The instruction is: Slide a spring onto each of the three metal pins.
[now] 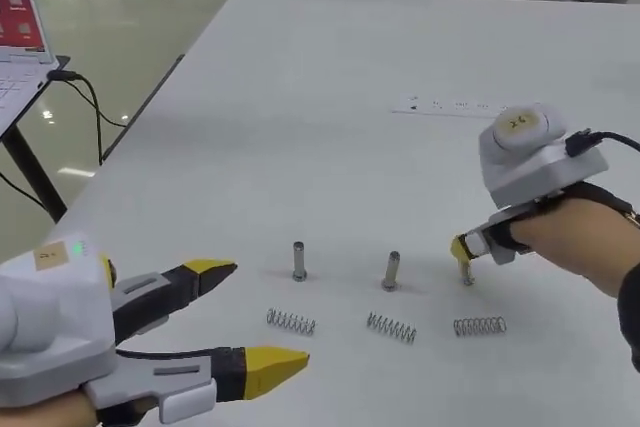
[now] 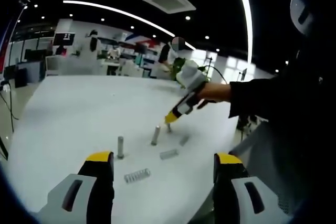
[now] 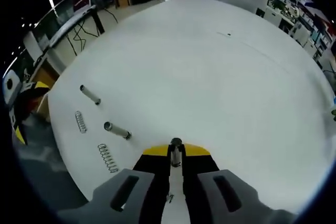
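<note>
Tabletop first: the wide white table [image 1: 330, 77] carries everything, and all the work sits close to its near edge.

Over the near left corner hangs the left gripper [image 1: 262, 309], a grey body with black jaws tipped in yellow. Its jaws are spread wide with nothing between them. Toward the right end of the near edge, the right gripper [image 1: 463, 249], of the same build, reaches down at a slant. Its jaws are drawn together on the right-hand pin [image 1: 467, 275], a short grey metal cylinder. The right gripper view shows the pin's round top pinched between the yellow tips. I cannot tell whether the pin's foot rests on the table or is just clear of it.

The middle pin [image 1: 392, 271] and the left-hand pin [image 1: 299, 260], both grey metal too, stand upright and free in a row along that edge.

Between the row and the near edge lie three small steel coil springs on their sides, one before each pin: the left spring [image 1: 291, 322], the middle spring [image 1: 391, 328] and the right spring [image 1: 480, 326].

No pin wears a spring, so the task looks to be at its start, with the first pin being secured. Next, I would expect the open left gripper to cross to a spring. It would need to close lightly on the coils without crushing them and line the bore up with the pin's free end. As the grip sits high on the pin, it may need shifting lower first.
</note>
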{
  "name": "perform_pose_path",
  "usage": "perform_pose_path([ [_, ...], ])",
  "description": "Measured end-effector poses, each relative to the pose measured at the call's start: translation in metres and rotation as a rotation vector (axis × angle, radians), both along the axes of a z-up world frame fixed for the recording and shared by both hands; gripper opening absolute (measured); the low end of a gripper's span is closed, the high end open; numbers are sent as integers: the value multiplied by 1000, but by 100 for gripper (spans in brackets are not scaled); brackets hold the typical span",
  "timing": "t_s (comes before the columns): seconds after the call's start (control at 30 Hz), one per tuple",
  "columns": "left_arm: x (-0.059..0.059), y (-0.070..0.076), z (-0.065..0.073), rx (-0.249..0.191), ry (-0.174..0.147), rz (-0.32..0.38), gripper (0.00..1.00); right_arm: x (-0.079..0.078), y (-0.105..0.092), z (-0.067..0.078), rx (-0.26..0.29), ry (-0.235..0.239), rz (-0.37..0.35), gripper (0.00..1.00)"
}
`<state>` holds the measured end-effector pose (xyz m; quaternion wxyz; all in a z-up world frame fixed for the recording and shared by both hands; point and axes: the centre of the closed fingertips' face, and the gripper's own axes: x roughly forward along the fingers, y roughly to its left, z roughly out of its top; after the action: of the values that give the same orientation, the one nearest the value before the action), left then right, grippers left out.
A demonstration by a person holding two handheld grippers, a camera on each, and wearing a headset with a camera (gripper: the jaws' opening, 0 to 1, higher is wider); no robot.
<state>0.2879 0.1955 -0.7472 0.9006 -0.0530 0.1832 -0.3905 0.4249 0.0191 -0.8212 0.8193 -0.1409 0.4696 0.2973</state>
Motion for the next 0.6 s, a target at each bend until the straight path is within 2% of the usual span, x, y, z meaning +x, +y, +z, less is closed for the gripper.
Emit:
perform_pose_path([
  [0.23,-1,0,0,7,-3,-1,74,-17,-5,-2,27,-37,23,4],
  [0.37,-2,0,1,11,-5,-1,74,-17,-2,1,60,-87,46,4],
  [0.43,-2,0,1,15,-6,-2,73,-19,-2,1,67,-94,43,4],
  [0.47,-2,0,1,16,-7,-2,73,-18,1,3,78,-116,54,4],
  [0.6,-2,0,2,22,-12,-3,73,-19,1,-3,71,-120,64,5],
])
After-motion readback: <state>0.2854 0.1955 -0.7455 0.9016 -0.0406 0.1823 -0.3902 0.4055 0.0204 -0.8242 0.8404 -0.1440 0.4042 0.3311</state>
